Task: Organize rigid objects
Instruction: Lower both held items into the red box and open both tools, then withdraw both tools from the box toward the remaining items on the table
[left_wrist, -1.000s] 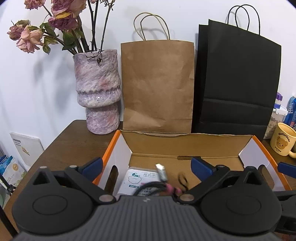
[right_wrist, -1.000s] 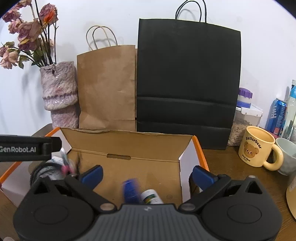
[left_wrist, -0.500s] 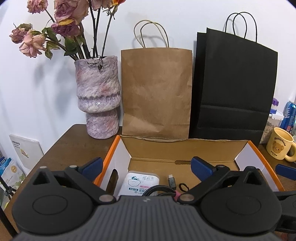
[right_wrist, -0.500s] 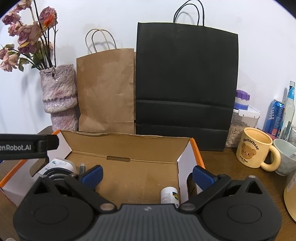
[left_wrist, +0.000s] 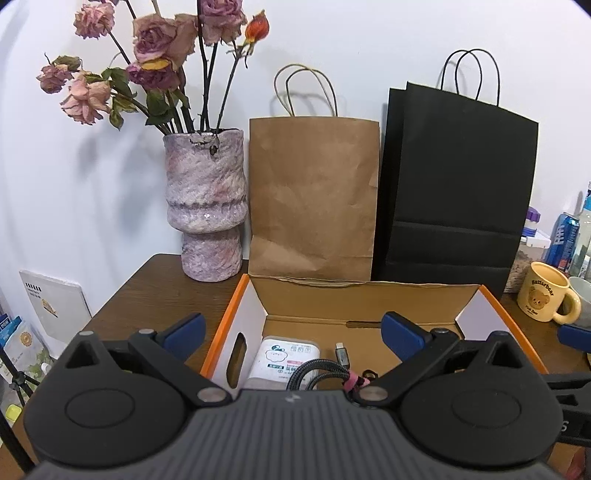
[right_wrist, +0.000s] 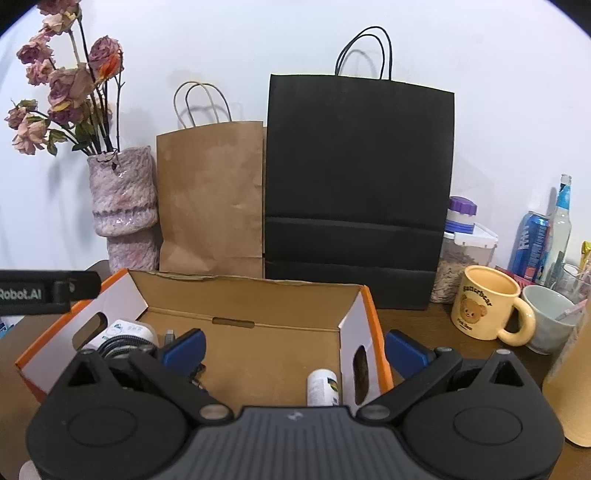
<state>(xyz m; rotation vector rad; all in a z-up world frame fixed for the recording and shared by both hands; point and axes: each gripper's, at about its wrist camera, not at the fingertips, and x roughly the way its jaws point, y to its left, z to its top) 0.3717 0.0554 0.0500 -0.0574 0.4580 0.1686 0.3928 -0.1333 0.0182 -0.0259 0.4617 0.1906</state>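
An open cardboard box with orange edges (left_wrist: 369, 295) (right_wrist: 236, 295) stands on the wooden table. At its left end lie a white packet (left_wrist: 282, 356) (right_wrist: 125, 330) and a coiled braided cable with a USB plug (left_wrist: 321, 369) (right_wrist: 122, 345). At its right end lies a small white bottle with a green label (right_wrist: 323, 386). My left gripper (left_wrist: 291, 328) is open and empty above the box's left end. My right gripper (right_wrist: 295, 345) is open and empty above the box's right end.
A pink vase of dried roses (left_wrist: 205, 206), a brown paper bag (left_wrist: 314, 195) and a black paper bag (left_wrist: 458, 188) stand behind the box. A yellow bear mug (right_wrist: 487, 301), a grey cup (right_wrist: 550, 317), a can (right_wrist: 530, 243) and a jar (right_wrist: 461, 258) stand at the right.
The cable dropped from my left gripper into the box and lies still. The bottle dropped from my right gripper and settled at the box's right end. Both grippers rose and drew back.
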